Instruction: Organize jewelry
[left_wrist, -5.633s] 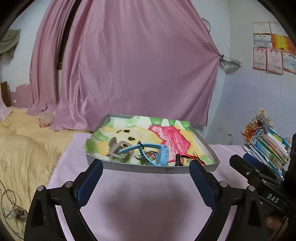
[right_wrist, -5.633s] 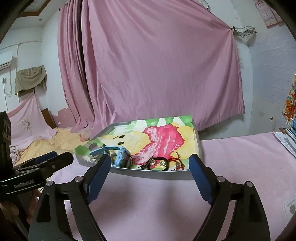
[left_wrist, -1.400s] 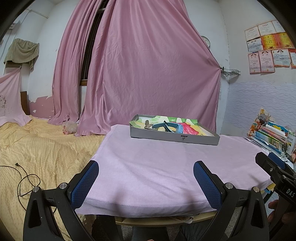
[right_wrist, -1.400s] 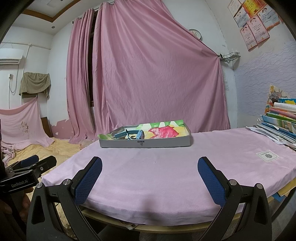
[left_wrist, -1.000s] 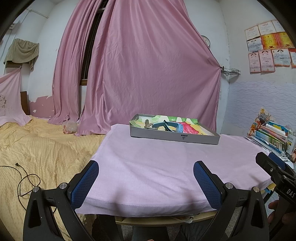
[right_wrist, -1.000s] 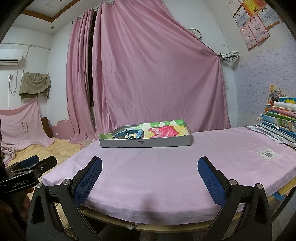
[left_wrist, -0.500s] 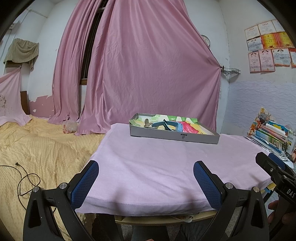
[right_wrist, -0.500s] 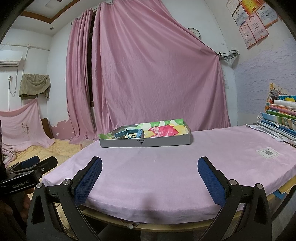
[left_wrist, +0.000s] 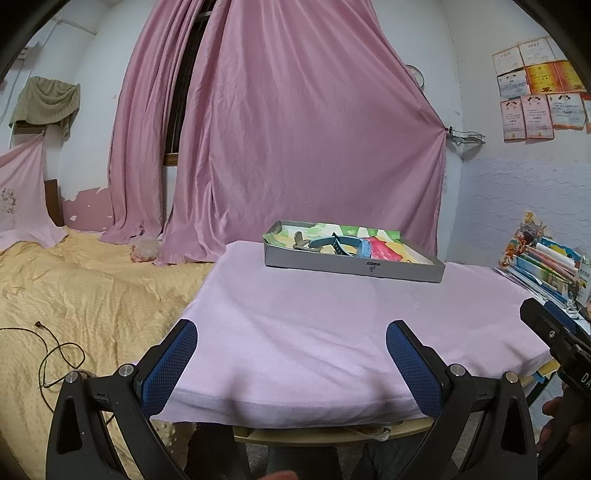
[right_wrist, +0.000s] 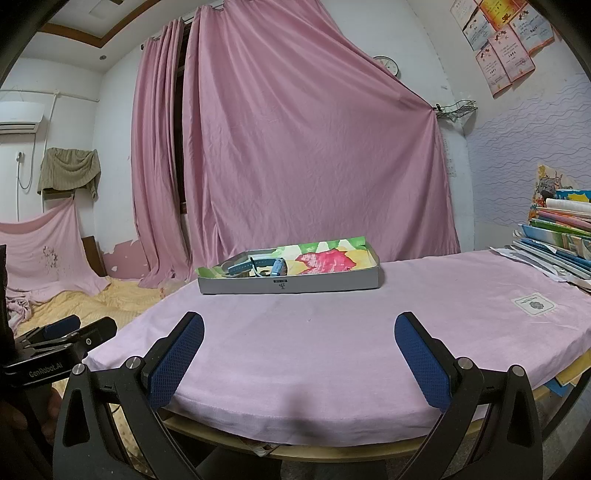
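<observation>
Pink cloth covers the table (left_wrist: 332, 314); I hold my left gripper (left_wrist: 291, 354) and right gripper (right_wrist: 299, 347) back at its near edge, jaws spread and empty, since the jewelry (right_wrist: 258, 266) sits in the grey tray (right_wrist: 291, 285) far across

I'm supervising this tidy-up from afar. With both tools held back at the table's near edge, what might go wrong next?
1. The blue watch lies against other pieces in the tray; lifting it may drag them along.
2. The light tray may slide on the pink cloth if nudged.
3. The right tool and left tool, both open, would converge on one small tray and may collide.
</observation>
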